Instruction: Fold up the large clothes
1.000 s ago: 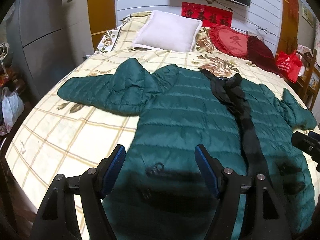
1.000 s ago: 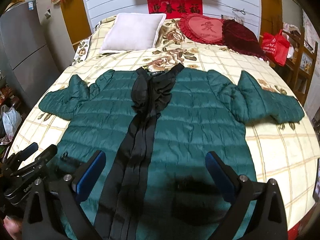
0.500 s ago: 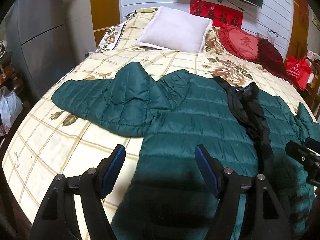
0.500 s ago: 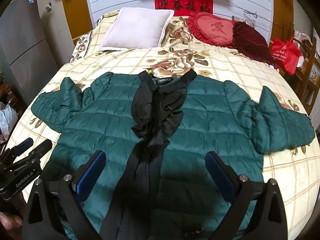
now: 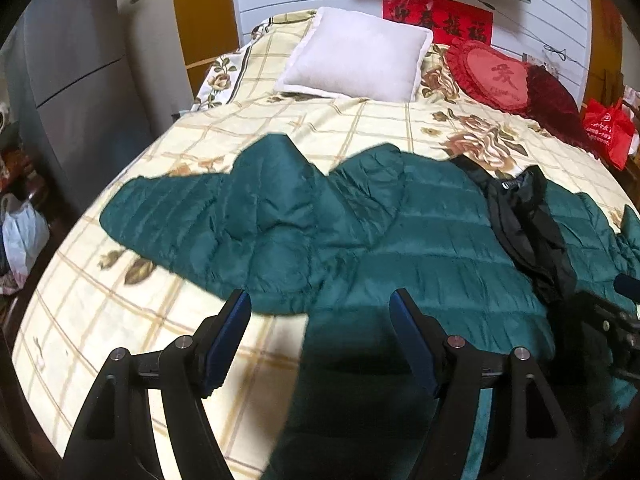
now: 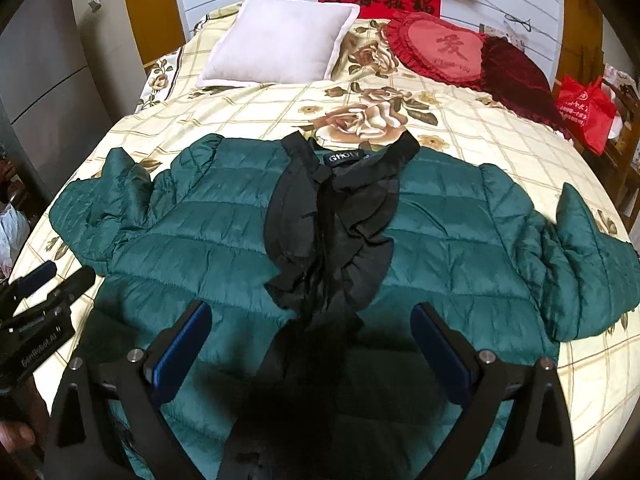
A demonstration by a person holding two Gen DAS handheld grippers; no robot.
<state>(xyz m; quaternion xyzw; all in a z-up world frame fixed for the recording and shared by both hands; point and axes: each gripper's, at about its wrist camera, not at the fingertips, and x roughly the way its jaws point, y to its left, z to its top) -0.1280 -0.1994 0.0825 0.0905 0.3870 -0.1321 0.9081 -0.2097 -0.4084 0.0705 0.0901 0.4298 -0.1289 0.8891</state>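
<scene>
A dark green quilted jacket (image 6: 440,240) lies spread front-up on the bed, with a black ruffled collar and front placket (image 6: 332,216) down its middle. Its left sleeve (image 5: 208,220) lies bunched out to the left, its right sleeve (image 6: 580,264) out to the right. My left gripper (image 5: 320,320) is open and empty, above the jacket's left side below the armpit. My right gripper (image 6: 312,340) is open and empty, above the jacket's chest at the black placket. The left gripper also shows in the right wrist view (image 6: 44,284).
The bed has a cream checked floral cover (image 5: 120,320). A white pillow (image 6: 280,40) and red heart cushions (image 6: 452,52) lie at the head. A red bag (image 6: 584,108) stands at the right, a grey cabinet (image 5: 80,80) and a white bag (image 5: 24,236) at the left.
Both grippers have moved forward up the jacket, from the hem toward chest and collar. The left gripper has also shifted left toward the sleeve. Both stay open.
</scene>
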